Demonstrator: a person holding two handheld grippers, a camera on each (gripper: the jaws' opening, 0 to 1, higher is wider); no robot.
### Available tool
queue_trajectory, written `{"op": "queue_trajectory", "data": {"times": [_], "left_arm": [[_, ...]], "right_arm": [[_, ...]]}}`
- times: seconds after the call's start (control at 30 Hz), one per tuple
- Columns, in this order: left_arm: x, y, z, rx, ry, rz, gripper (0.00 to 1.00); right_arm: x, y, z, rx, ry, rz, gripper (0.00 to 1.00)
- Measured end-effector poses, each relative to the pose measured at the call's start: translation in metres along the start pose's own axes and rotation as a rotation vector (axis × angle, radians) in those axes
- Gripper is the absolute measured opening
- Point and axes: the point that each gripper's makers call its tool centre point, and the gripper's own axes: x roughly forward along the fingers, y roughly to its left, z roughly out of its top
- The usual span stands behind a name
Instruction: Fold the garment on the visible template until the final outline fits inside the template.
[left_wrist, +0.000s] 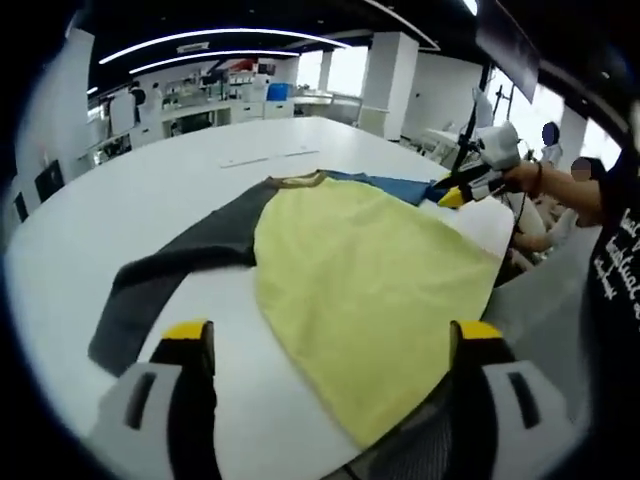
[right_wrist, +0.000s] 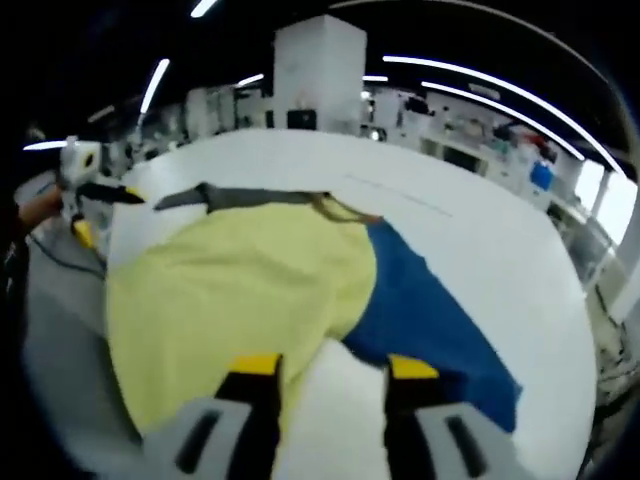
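**Mia:** What is on the big white table?

**Ben:** A shirt. The body of it is yellow. One sleeve is dark grey and the other sleeve is blue. It lies flat on the table, spread out. I cannot make out any template outline under it.

**Mia:** Where is the left gripper?

**Ben:** In the left gripper view its two jaws come up from the bottom. They have yellow tips. They are wide apart, with nothing between them. The yellow body of the shirt lies just past the tips, and the grey sleeve lies off to the left side.

**Mia:** And the right gripper?

**Ben:** In the right gripper view its jaws are apart too. They hold nothing. The tips sit near the edge of the shirt, where the yellow part meets the blue sleeve. White table shows between the jaws.

**Mia:** Can you see one gripper from the other?

**Ben:** Yes. In the left gripper view the right gripper is far off at the right, by the blue sleeve, with a hand on it. In the right gripper view the left gripper is at the far left, near the grey sleeve.

**Mia:** What is behind?

**Ben:** A white pillar and long ceiling lights.
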Motion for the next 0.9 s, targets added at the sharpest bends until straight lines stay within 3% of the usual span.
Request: {"op": "queue_trajectory", "data": {"times": [0.33, 0.9], "left_arm": [[0.001, -0.005, 0.006, 0.002, -0.003, 0.009, 0.99], [0.007, 0.000, 0.014, -0.062, -0.017, 0.018, 0.96]], "right_arm": [[0.024, -0.013, 0.001, -0.093, 0.038, 0.020, 0.30], [0.051, -0.011, -0.006, -0.186, 0.105, 0.061, 0.18]]}}
